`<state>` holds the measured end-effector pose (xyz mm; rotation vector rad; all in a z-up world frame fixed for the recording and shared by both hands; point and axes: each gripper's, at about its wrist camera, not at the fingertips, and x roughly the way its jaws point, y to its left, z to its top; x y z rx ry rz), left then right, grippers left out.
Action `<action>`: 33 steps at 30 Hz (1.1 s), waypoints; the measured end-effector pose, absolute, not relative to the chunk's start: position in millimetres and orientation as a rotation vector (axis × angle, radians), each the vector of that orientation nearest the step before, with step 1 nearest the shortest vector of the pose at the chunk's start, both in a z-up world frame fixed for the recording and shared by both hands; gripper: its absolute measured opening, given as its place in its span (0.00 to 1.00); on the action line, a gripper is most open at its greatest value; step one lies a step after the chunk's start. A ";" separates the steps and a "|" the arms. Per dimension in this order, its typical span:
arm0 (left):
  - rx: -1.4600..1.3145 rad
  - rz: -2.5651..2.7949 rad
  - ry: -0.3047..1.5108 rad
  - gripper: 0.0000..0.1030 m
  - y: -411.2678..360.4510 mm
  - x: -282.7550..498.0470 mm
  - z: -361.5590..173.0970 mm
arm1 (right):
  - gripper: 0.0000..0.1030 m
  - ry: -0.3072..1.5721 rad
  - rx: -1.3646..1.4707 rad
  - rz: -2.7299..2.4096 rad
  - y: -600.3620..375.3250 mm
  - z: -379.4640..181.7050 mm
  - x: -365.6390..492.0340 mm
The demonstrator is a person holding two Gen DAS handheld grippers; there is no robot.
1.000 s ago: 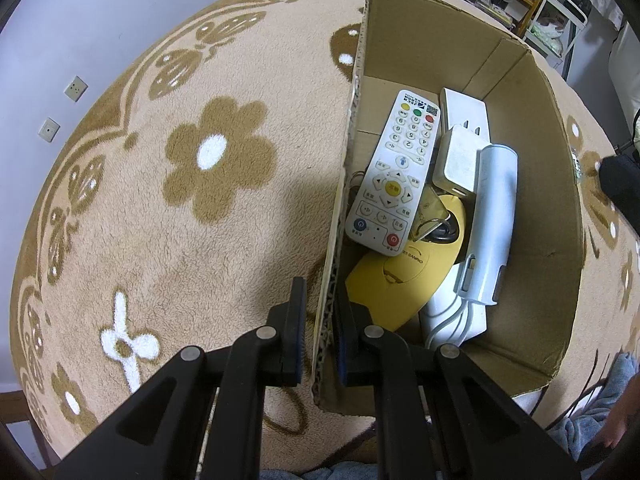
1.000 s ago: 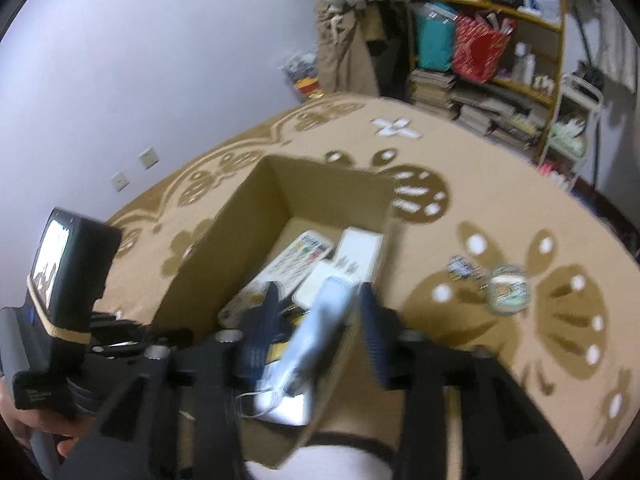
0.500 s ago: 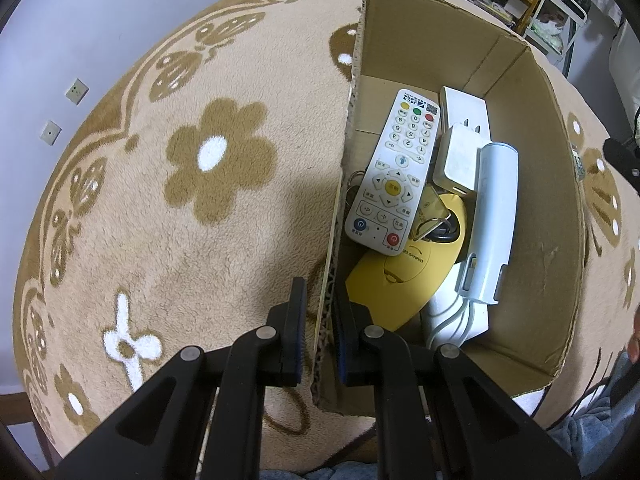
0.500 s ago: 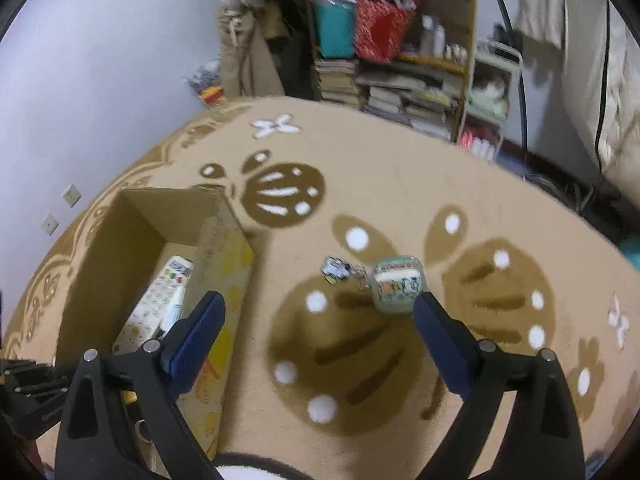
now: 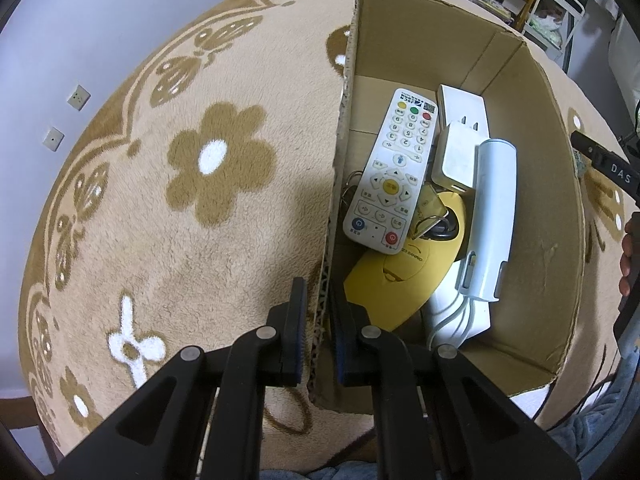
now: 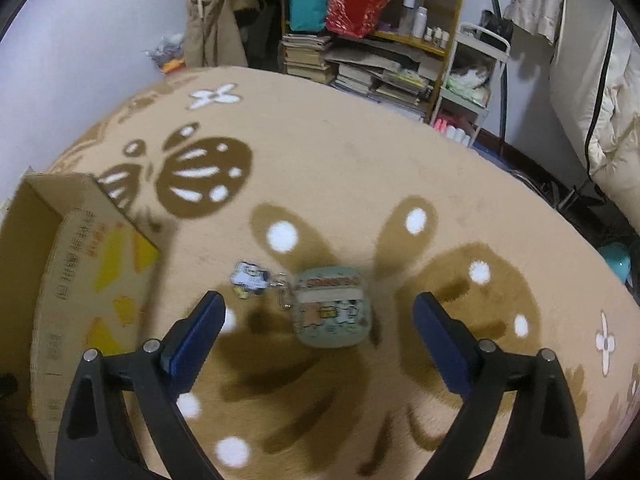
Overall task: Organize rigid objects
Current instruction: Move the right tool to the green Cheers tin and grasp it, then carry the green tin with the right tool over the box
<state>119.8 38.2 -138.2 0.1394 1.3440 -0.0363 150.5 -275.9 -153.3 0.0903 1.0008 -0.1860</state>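
Observation:
My left gripper [image 5: 319, 320] is shut on the near left wall of the cardboard box [image 5: 560, 208]. Inside lie a white remote [image 5: 390, 172], a white adapter [image 5: 456, 156], a white cylindrical device [image 5: 490, 216] and a yellow oval case [image 5: 396, 280]. My right gripper [image 6: 316, 344] is open and empty above the carpet. A small pale green earbud-style case [image 6: 332, 308] with a keychain charm [image 6: 250, 279] lies on the carpet just beyond and between its fingers. The box also shows at the left in the right wrist view [image 6: 76, 272].
The floor is a beige carpet with brown flower and butterfly patterns [image 6: 360, 160]. A cluttered bookshelf [image 6: 384, 40] and stacked books stand at the far side. A wall with sockets [image 5: 78, 96] lies left. The right gripper's body shows at the left view's right edge [image 5: 604, 164].
My right gripper has swung away from the box, now open and empty, and moved over the carpet toward the small green case. The white cylindrical device stays in the box. My left gripper has not moved.

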 end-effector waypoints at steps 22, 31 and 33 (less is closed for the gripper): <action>0.176 -0.012 1.339 0.11 33.9 120.6 -141.2 | 0.62 0.984 0.202 -0.140 -291.0 -197.2 155.0; 0.188 -0.005 1.334 0.11 31.6 120.3 -140.4 | 0.62 0.947 0.210 -0.076 -276.2 -156.6 149.5; 0.204 -0.001 1.331 0.11 29.9 120.3 -140.3 | 0.62 0.926 0.227 -0.060 -271.9 -139.9 148.1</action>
